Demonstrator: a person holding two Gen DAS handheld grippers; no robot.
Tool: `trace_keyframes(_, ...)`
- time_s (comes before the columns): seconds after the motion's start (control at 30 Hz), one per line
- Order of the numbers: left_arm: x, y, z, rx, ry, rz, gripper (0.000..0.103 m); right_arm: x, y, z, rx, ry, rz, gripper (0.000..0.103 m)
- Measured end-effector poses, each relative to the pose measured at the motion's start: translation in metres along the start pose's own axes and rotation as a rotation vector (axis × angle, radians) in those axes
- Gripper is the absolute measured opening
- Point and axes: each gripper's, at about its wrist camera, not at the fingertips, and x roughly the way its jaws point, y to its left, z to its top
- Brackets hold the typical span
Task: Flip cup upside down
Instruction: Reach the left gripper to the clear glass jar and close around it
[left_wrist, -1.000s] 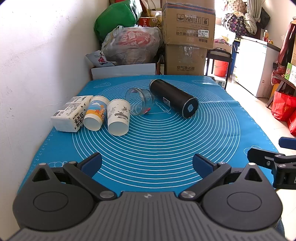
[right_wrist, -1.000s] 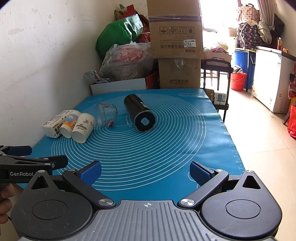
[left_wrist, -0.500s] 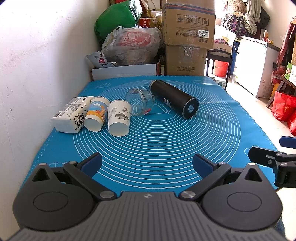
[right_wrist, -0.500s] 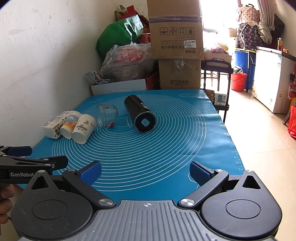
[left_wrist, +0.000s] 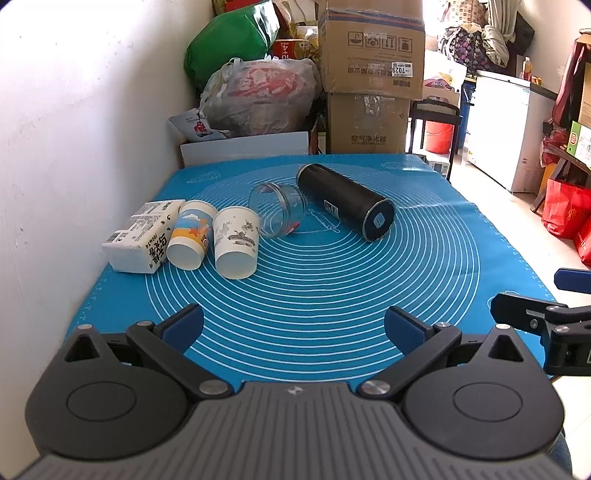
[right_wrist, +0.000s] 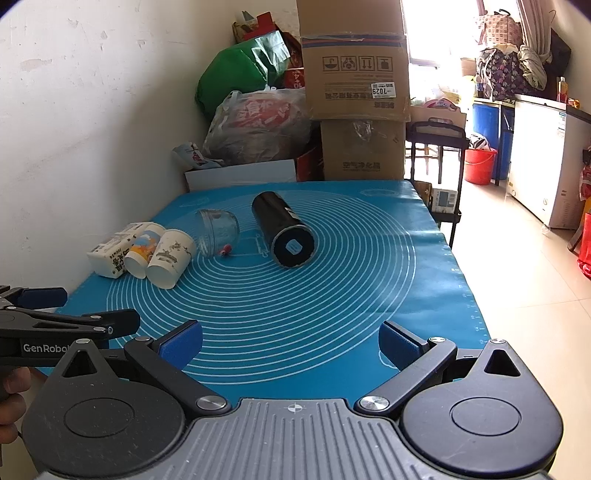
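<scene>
Two paper cups lie on their sides on the blue mat (left_wrist: 332, 295): a white one with grey drawings (left_wrist: 236, 242) (right_wrist: 170, 256) and one with a blue and orange print (left_wrist: 190, 238) (right_wrist: 142, 251). A clear glass jar (left_wrist: 277, 214) (right_wrist: 218, 230) and a black cylinder flask (left_wrist: 345, 201) (right_wrist: 284, 232) also lie on their sides. My left gripper (left_wrist: 293, 325) is open and empty above the mat's near edge, well short of the cups. My right gripper (right_wrist: 290, 341) is open and empty to its right.
A white tissue pack (left_wrist: 142, 236) lies against the wall left of the cups. Cardboard boxes (left_wrist: 371, 74) and stuffed bags (left_wrist: 258, 96) stand behind the table. The table's right edge drops to open floor (right_wrist: 535, 277).
</scene>
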Motion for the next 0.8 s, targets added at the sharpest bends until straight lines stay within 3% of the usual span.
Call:
trace_keyframes(0.23,0.006,-0.002,0.007,0.044,-0.01,0.008,0.102,0.005,-0.003,0.006,0.001,-0.004,0.008,0.103)
trace_keyframes(0.4,0.023,-0.002,0.025,0.105,-0.003,-0.038,0.102,0.014,-0.009,0.015,0.008,-0.007,0.008,0.103)
trace_keyframes(0.53,0.05,-0.005,0.045,0.199,-0.005,-0.032,0.102,0.028,-0.018,0.026,0.024,-0.01,-0.001,0.103)
trace_keyframes(0.8,0.126,-0.007,0.091,0.404,0.078,-0.115,0.102,0.054,-0.042,0.033,0.062,-0.002,-0.027,0.103)
